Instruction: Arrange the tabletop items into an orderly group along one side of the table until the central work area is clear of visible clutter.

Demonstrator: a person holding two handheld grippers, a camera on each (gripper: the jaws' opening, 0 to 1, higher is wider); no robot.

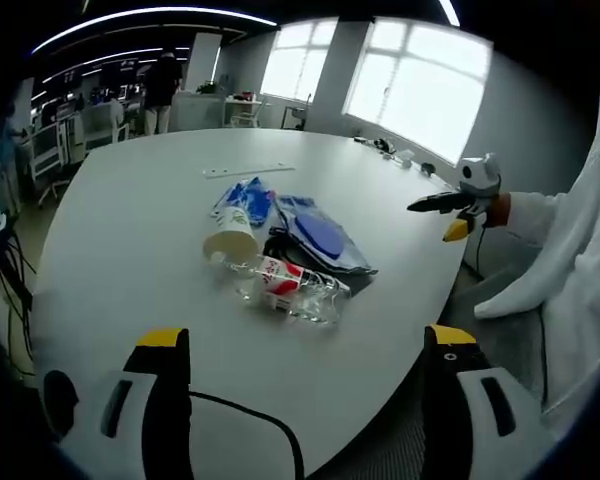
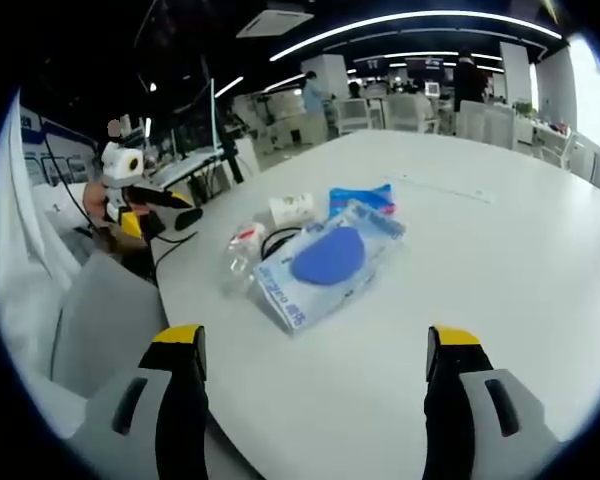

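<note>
In the left gripper view, the left gripper (image 1: 306, 350) stands with its two yellow-tipped jaws spread wide apart and nothing between them, hovering over the near edge of the white table (image 1: 130, 210). A black cable (image 1: 250, 420) curls across the tabletop between the jaws. Just beyond them lies a clear plastic bottle (image 1: 292, 285) with a red label, on its side, touching a tipped paper cup (image 1: 230, 238) whose mouth faces the gripper. Behind these sit a blue packet (image 1: 248, 198) and a clear bag holding a blue disc (image 1: 322, 236), overlapping each other in one loose cluster near the table's middle. A thin white strip (image 1: 248, 170) lies apart, farther back. In the right gripper view, the right gripper (image 2: 315, 355) is likewise agape and empty above the table edge, with the bag (image 2: 330, 258) nearest it, the bottle (image 2: 240, 258) and cup (image 2: 292, 208) to the left, and the blue packet (image 2: 362, 195) behind. The left gripper (image 2: 175, 212) appears at the left of that view, beside a white sleeve (image 2: 20, 290).
</note>
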